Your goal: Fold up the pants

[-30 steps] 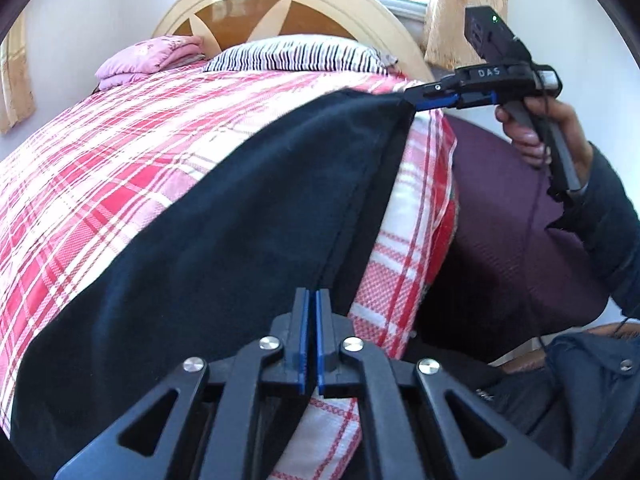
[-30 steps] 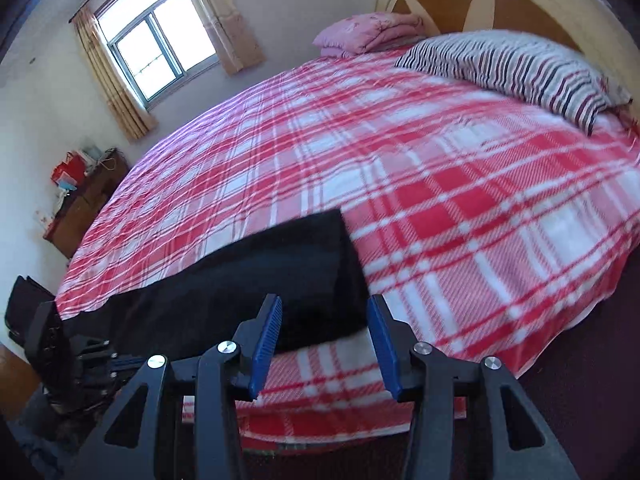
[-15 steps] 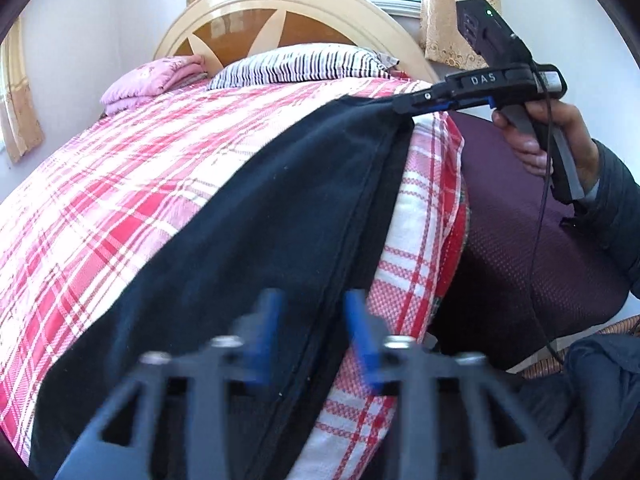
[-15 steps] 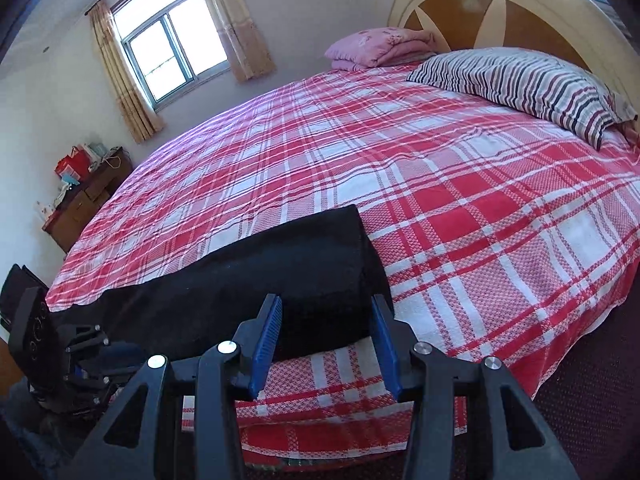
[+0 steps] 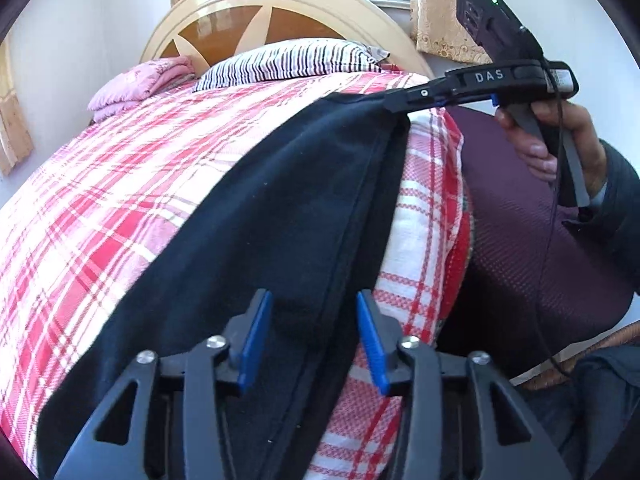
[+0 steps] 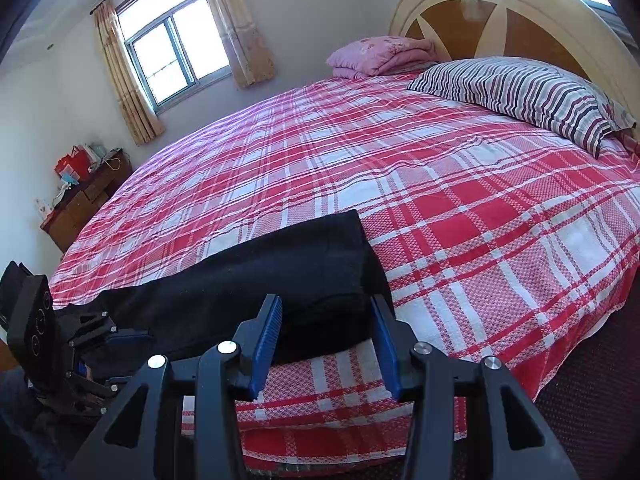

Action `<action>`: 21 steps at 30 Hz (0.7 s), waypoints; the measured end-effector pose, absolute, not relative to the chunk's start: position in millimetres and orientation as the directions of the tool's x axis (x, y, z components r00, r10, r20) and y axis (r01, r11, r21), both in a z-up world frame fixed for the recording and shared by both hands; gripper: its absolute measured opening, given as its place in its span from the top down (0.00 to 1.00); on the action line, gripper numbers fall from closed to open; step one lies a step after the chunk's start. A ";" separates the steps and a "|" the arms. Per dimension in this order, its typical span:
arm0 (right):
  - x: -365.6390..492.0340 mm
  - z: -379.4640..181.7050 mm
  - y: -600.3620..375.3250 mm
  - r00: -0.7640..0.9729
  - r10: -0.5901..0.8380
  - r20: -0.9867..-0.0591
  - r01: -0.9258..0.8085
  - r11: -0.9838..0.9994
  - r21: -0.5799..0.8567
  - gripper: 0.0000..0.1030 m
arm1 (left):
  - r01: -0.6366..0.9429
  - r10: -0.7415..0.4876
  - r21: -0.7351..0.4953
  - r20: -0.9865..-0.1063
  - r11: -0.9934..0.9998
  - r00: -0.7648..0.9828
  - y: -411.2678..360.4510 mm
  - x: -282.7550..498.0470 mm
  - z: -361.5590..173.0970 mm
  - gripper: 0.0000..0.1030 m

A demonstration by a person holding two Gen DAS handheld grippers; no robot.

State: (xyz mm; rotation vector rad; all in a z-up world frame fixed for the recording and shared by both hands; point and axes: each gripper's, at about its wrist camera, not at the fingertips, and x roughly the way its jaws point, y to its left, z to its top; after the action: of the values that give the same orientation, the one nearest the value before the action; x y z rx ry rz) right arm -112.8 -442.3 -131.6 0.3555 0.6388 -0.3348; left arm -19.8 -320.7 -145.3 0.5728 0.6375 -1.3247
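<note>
My pants [image 5: 280, 216] lie flat along the near edge of the bed [image 6: 440, 168], stretched in a long dark strip on the red plaid cover, well short of the striped pillow [image 6: 532, 96] at the headboard. As I judge it, the first fold is done: they look doubled lengthwise, leg on leg, with a seam running down the strip, and the folding across the length has yet to be made. My left tool [image 5: 312, 336] hangs released over one end of the strip, its blue pads spread with cloth showing between them and gripping nothing. My right tool [image 6: 326, 344] is likewise released, its pads apart just above the other end of the pants, whose square corner sits beside the bare plaid. The left view shows what the right cannot: the whole run of the pants toward the pillow, the seam, and my right hand [image 5: 552, 148] around the handle of the right tool, though side-on, so I cannot tell from there how its fingers stand. The right view gives the squared-off end of the pants, the far side of the bed, the window [image 6: 176, 56] and a small cabinet [image 6: 88, 196] by the wall; it also catches the left tool at the other end of the pants, too dark and small to read.
</note>
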 end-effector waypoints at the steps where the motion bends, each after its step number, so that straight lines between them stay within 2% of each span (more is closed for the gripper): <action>1: -112.5 -131.8 -442.0 0.754 -0.193 -0.628 0.407 0.887 0.216 0.55 | 0.987 -0.693 0.012 -0.711 0.160 0.121 -320.1 -18.9 -145.5 0.61; 10: -110.8 -133.1 -438.5 0.752 -0.201 -0.628 0.408 0.890 0.204 0.55 | 0.971 -0.719 -0.139 -0.693 0.196 0.046 -310.3 2.4 -144.8 0.63; 16: -110.4 -133.7 -436.2 0.749 -0.215 -0.626 0.415 0.890 0.190 0.56 | 0.980 -0.706 0.032 -0.690 0.195 0.163 -316.0 -19.4 -146.2 0.63; 18: -110.4 -133.0 -433.4 0.750 -0.226 -0.622 0.415 0.893 0.176 0.59 | 0.981 -0.711 0.068 -0.680 0.181 0.179 -319.2 -27.7 -146.0 0.64; 19: -110.2 -132.5 -432.0 0.750 -0.232 -0.620 0.415 0.895 0.166 0.65 | 0.982 -0.715 0.074 -0.677 0.172 0.176 -321.5 -32.0 -146.3 0.78; 20: -109.9 -132.4 -431.5 0.751 -0.230 -0.619 0.411 0.897 0.165 0.72 | 0.985 -0.711 0.076 -0.683 0.156 0.165 -323.9 -35.7 -148.1 0.86; 21: -109.5 -132.5 -431.7 0.752 -0.224 -0.621 0.407 0.898 0.169 0.74 | 0.985 -0.702 0.087 -0.693 0.146 0.165 -327.4 -39.3 -151.0 0.87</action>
State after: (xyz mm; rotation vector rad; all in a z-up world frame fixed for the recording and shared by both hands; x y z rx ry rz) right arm -109.5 -431.7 -132.5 0.3044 0.6329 -0.3502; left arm -39.3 -327.4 -151.0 0.6104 0.5709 -1.3140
